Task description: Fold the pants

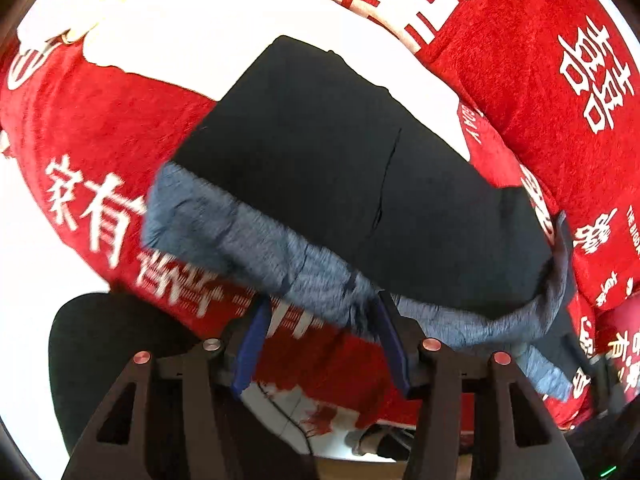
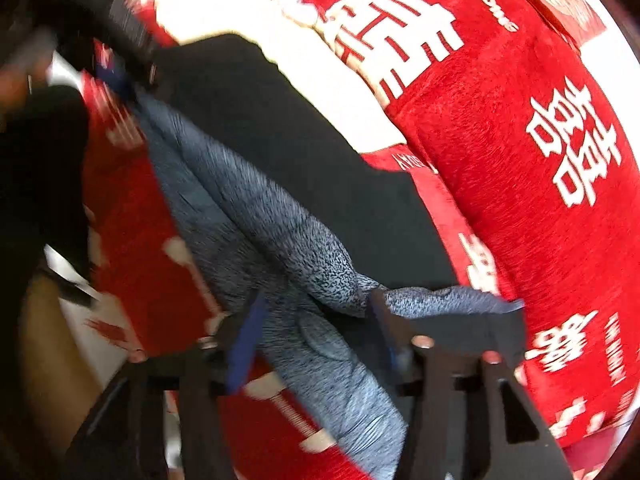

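Note:
The pants [image 1: 340,152] are dark, folded into a broad slab, and lie on a red bedcover [image 1: 100,120]. Their speckled grey inner edge [image 1: 248,240] is turned out along the near side. My left gripper [image 1: 322,312] hangs just at that grey edge with its blue pads [image 1: 250,344] apart and nothing pressed between them. In the right wrist view the same pants [image 2: 280,140] run away to the upper left. My right gripper [image 2: 316,304] stands wide, with the grey fabric [image 2: 320,340] lying loosely between its fingers and a flap draped over the right finger [image 2: 384,320].
The red bedcover [image 2: 500,160] carries large white characters and white patches. Pale crumpled cloth [image 1: 80,12] lies at the far left. A dark rounded shape [image 1: 100,340] sits low on the left, beside the cover's near edge. A blurred dark form [image 2: 100,40] fills the right view's upper left.

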A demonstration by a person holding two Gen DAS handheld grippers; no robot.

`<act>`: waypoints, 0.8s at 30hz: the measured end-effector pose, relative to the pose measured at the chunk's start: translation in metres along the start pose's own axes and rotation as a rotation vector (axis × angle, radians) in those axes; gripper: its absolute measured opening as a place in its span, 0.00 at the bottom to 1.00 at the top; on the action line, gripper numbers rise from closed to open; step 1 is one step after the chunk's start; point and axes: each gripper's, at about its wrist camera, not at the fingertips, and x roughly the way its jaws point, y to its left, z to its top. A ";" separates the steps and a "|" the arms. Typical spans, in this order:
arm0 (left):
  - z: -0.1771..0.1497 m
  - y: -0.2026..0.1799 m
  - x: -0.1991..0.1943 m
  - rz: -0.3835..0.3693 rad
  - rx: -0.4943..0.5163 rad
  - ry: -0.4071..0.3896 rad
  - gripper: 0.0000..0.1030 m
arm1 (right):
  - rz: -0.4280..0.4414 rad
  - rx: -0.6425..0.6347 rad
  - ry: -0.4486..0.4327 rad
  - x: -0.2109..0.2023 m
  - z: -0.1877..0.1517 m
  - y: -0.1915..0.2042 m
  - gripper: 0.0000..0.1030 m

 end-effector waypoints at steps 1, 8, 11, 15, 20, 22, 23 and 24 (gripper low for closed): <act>-0.002 0.000 -0.004 0.000 -0.001 -0.006 0.53 | 0.024 0.049 -0.022 -0.006 0.003 -0.008 0.69; 0.003 -0.048 -0.009 -0.024 0.118 -0.055 0.53 | 0.004 0.322 0.010 0.039 0.039 -0.067 0.75; 0.006 -0.055 0.021 0.036 0.135 0.029 0.53 | 0.009 0.379 0.171 0.079 0.028 -0.069 0.75; 0.001 -0.058 0.035 0.080 0.156 0.047 0.54 | 0.043 0.481 0.160 0.070 0.003 -0.076 0.75; 0.001 -0.076 0.038 0.117 0.191 0.039 0.66 | -0.143 0.647 0.114 0.050 -0.005 -0.147 0.84; 0.000 -0.075 0.040 0.125 0.186 0.040 0.71 | -0.223 0.746 0.185 0.068 -0.007 -0.186 0.90; -0.001 -0.077 0.040 0.128 0.183 0.036 0.71 | -0.261 0.813 0.258 0.087 -0.008 -0.210 0.91; -0.001 -0.081 0.041 0.132 0.185 0.033 0.71 | -0.274 0.852 0.310 0.100 -0.008 -0.225 0.92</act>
